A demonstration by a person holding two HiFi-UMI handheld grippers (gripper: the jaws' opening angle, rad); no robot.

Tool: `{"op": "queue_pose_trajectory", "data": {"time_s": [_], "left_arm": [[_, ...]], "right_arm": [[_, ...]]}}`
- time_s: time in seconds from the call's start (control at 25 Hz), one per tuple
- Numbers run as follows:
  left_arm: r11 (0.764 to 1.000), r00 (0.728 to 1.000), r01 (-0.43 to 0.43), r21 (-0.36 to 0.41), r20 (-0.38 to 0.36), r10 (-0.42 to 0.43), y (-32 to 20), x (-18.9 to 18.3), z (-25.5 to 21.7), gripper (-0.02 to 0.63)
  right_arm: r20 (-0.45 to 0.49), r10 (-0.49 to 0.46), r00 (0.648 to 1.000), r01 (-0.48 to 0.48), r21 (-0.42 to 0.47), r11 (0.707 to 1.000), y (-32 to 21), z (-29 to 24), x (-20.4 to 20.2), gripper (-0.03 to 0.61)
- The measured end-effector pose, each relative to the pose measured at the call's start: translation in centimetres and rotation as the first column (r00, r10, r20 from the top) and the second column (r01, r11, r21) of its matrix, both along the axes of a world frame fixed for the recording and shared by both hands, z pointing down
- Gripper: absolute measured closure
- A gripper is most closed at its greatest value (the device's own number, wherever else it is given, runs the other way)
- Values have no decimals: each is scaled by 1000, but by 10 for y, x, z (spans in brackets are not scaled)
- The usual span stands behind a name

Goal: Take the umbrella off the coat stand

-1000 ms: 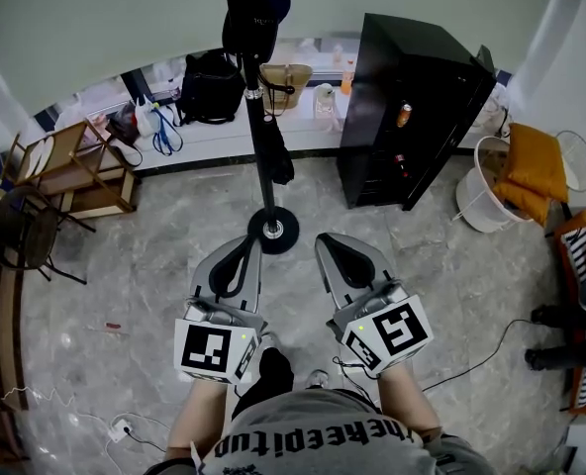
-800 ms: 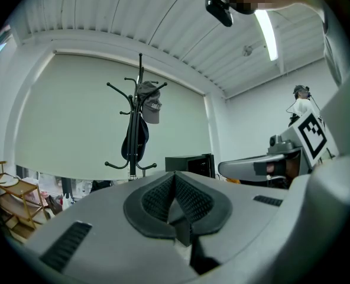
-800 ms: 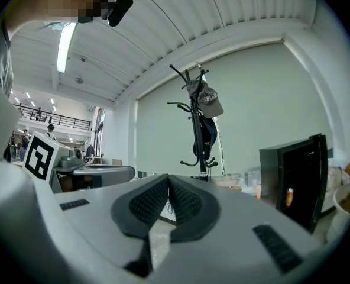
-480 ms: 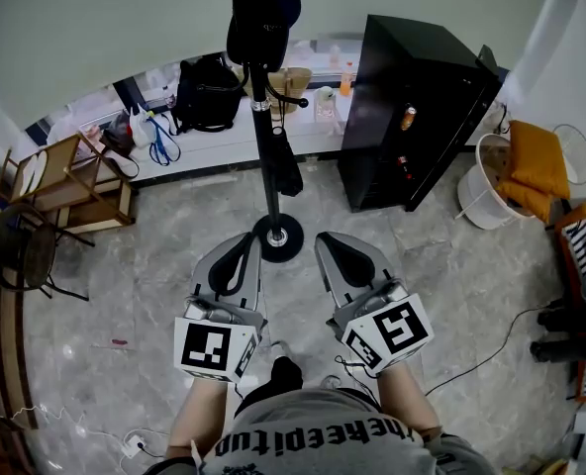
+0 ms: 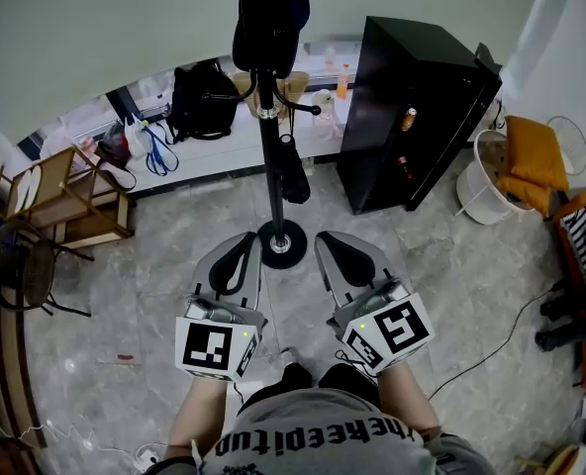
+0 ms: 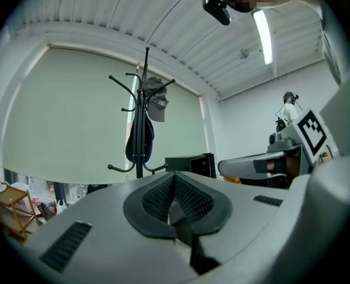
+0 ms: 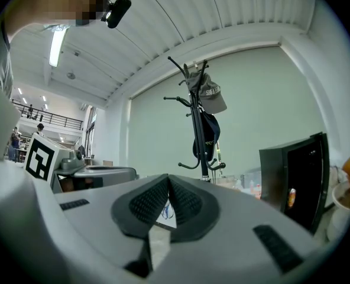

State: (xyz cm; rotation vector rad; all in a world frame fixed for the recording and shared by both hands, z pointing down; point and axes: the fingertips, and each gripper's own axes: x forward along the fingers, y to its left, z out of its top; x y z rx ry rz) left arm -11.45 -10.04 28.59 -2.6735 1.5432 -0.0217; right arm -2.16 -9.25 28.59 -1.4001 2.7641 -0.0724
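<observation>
Each pair of tongs carries a white cube printed with bold black square markers. Both are shut with nothing in them: the left gripper (image 5: pixel 248 237) (image 6: pixel 174 185) and the right gripper (image 5: pixel 328 237) (image 7: pixel 168 185) each show their black, cross-hatched rubber pads pressed together at the tip, set in smooth grey moulded shells. Ahead of the tips and between them stands the coat stand (image 5: pixel 269 146) (image 6: pixel 146 70) (image 7: pixel 194 99), a thin black metal pole with curved hooks ending in small knobs and a bright metal collar. From above, its round disc base (image 5: pixel 281 240) shows just beyond the two tips. A grey cap (image 6: pixel 157 102) (image 7: pixel 212 96) hangs near the top, with white lettering too small to read. Below it hangs a dark navy teardrop-shaped cloth item (image 6: pixel 139 138) (image 7: pixel 207 135) with yellowish print, also unreadable. The umbrella (image 5: pixel 291 171), as far as can be told, is the slim, dark, folded shape hanging close beside the pole under the lower hooks, well ahead of both tongs and untouched. Ahead and to the right of the right gripper is a glossy black cabinet (image 5: pixel 412 107) (image 7: pixel 299 176). The floor (image 5: pixel 125 295) is polished, grey-veined marble-like tile. The person's grey shirt (image 5: pixel 323 433) bears black lettering, seen upside down and partly cut off.
</observation>
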Motion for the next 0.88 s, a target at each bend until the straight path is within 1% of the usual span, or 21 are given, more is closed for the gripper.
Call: {"op": "queue_pose_trajectory", "data": {"time_s": [0.16,0.48,0.88], "left_arm": [[1000,1000,0,-6,-13,0,-5,-10,3,598],[1000,1000,-9,-19,-7,9,-14,-7,9,598],[997,997,78,-22,-2,-78,-43,1,9,598]], "right_arm": [[-8,6,1000,-6,-1,1000,-2,3,-7,566],[-15,14,1000,-14,-4,1000,-13,7,-3,566],[-17,-70,997,70,-1,998,-51,6,5,566]]}}
